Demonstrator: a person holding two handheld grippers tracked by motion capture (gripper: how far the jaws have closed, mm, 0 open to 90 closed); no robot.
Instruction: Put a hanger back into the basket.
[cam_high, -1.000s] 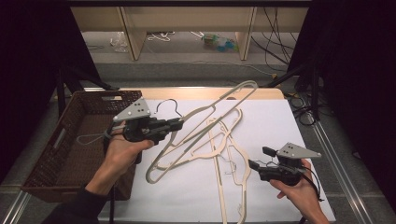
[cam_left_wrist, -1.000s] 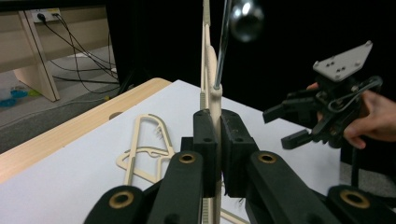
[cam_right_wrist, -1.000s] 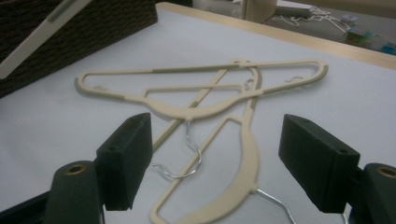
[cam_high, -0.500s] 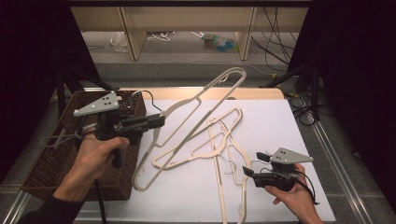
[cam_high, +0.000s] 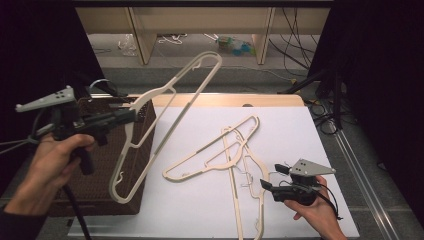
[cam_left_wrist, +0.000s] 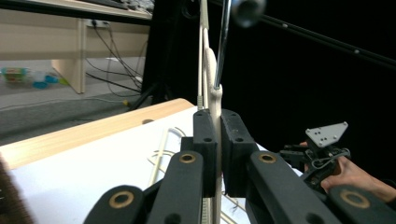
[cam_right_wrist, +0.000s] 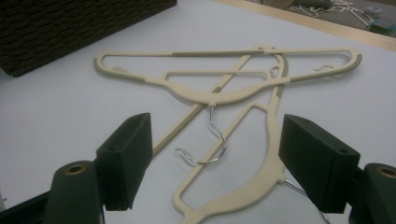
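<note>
My left gripper (cam_high: 131, 115) is shut on the neck of a cream plastic hanger (cam_high: 209, 54) and holds it in the air, tilted, with its lower end over the wicker basket (cam_high: 100, 192). In the left gripper view the jaws (cam_left_wrist: 218, 116) pinch the hanger's neck (cam_left_wrist: 215, 95) just under its metal hook (cam_left_wrist: 223, 46). Two more cream hangers (cam_high: 215, 150) lie crossed on the white sheet. My right gripper (cam_high: 270, 176) rests low at the front right, open, beside them. Its jaws (cam_right_wrist: 217, 140) straddle the wire hook (cam_right_wrist: 212, 140) of one lying hanger (cam_right_wrist: 219, 95) without touching it.
The dark wicker basket (cam_right_wrist: 70, 23) stands at the table's left edge. A white sheet (cam_high: 300, 140) covers the table, with a wooden strip (cam_high: 225, 100) along the far side. Shelving and loose cables (cam_high: 300, 40) lie beyond on the floor.
My left gripper has risen and swung left with its hanger, from above the sheet to over the basket. The right gripper has stayed where it was.
</note>
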